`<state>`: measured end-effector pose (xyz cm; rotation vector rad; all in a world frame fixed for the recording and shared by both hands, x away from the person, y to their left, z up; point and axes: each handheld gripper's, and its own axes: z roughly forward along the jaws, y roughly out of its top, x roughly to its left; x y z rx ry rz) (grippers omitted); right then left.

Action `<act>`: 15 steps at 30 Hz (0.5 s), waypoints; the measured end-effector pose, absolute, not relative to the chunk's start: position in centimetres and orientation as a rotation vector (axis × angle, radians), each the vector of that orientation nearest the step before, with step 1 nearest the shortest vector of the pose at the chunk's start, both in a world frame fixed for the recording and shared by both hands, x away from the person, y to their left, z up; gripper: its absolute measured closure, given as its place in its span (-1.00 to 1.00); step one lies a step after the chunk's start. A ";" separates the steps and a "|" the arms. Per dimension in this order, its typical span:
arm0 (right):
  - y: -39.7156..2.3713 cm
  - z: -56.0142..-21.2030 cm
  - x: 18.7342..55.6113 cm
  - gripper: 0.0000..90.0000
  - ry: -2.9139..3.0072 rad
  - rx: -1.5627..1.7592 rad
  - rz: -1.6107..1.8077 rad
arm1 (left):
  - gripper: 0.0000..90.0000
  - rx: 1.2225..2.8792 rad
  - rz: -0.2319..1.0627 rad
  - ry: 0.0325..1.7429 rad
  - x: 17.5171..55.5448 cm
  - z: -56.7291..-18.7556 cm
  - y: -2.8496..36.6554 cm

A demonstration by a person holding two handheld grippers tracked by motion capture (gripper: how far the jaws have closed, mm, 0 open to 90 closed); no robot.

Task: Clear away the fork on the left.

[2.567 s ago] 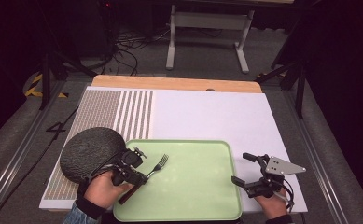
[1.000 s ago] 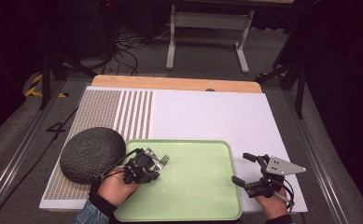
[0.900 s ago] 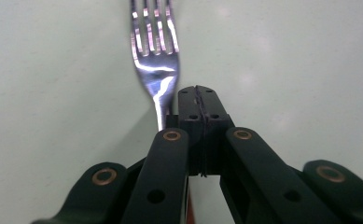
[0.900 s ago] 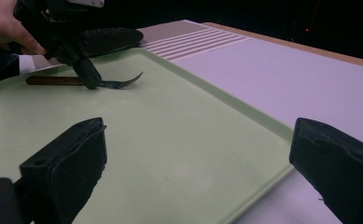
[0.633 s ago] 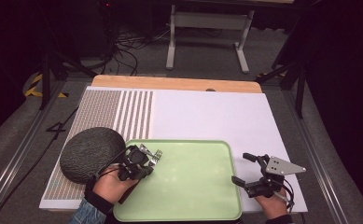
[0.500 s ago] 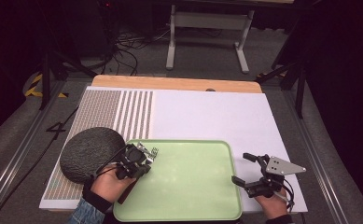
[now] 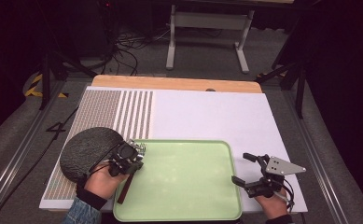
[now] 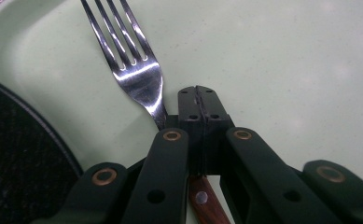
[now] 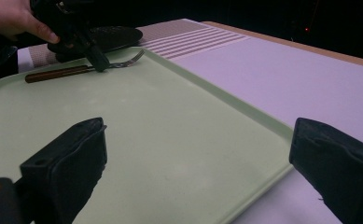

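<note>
A fork with a reddish wooden handle is pinched at its neck by my left gripper, whose jaws are pressed together. In the high view the left gripper is at the left rim of the pale green tray, with the tines pointing toward the far left corner. From the right gripper view the fork lies low over the tray's far side. My right gripper is open with nothing between its jaws, at the tray's right edge.
A dark round plate lies just left of the tray, touching the left hand's side. The tray rests on a white mat with a striped patch at its left. A wooden table edge runs along the back.
My left gripper has carried the fork leftward and a little farther away, from inside the tray to its left rim beside the dark plate. The right gripper has stayed still.
</note>
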<state>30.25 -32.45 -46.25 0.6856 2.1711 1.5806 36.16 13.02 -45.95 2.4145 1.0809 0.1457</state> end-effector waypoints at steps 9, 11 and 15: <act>-32.5 -46.3 30.3 -0.89 2.174 0.686 1.581 | 1.00 2.397 0.156 1.116 36.4 -46.0 14.0; -32.4 -46.3 30.3 -0.89 2.173 0.687 1.581 | 1.00 2.393 0.161 1.122 36.5 -46.0 14.2; -32.4 -46.2 30.2 -0.89 2.172 0.687 1.579 | 1.00 2.384 0.164 1.136 36.6 -46.0 14.6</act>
